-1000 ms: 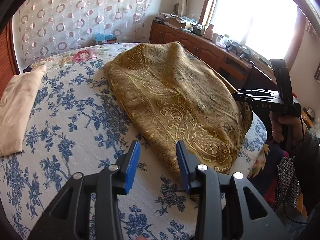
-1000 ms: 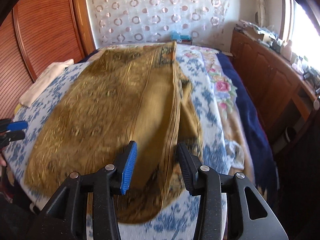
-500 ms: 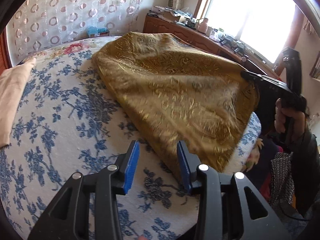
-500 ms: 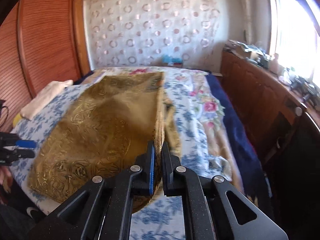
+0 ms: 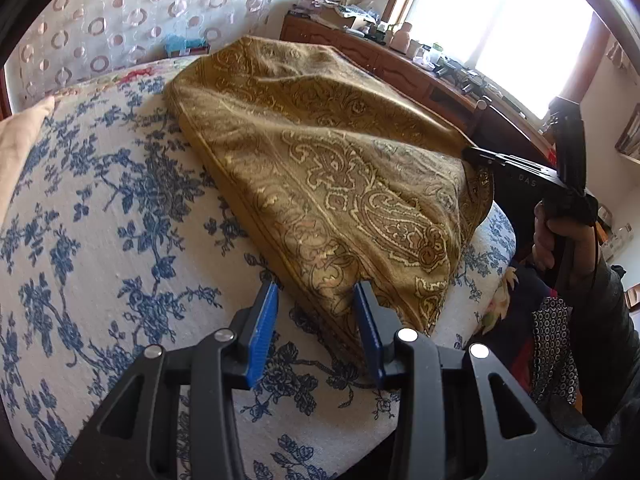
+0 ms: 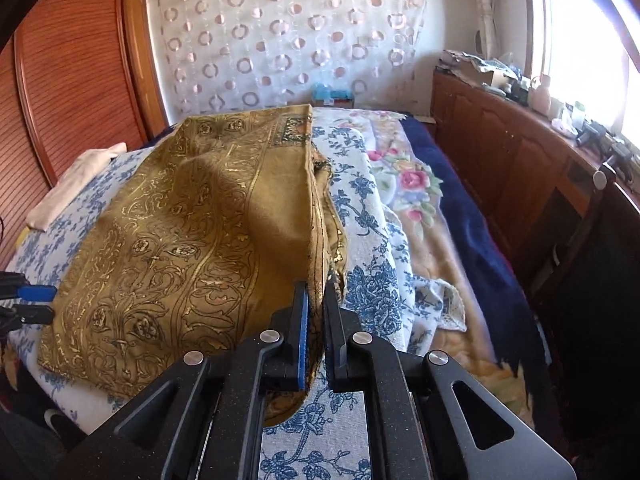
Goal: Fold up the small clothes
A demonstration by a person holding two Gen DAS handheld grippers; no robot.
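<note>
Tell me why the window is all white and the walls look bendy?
Left wrist view: sunlight overexposes the window, washing out the outside. Right wrist view: the fisheye lens bows the wooden wardrobe; the gold cloth stays sharp, with a soft shadow across its fold.

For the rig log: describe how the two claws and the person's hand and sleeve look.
Both claws, left claw and right claw, have matte black angular frames with triangular cut-outs, round silver pivot pins and ribbed blue pads. The right one carries faint "DAS" lettering. The bare right hand emerges from a dark sleeve.
</note>
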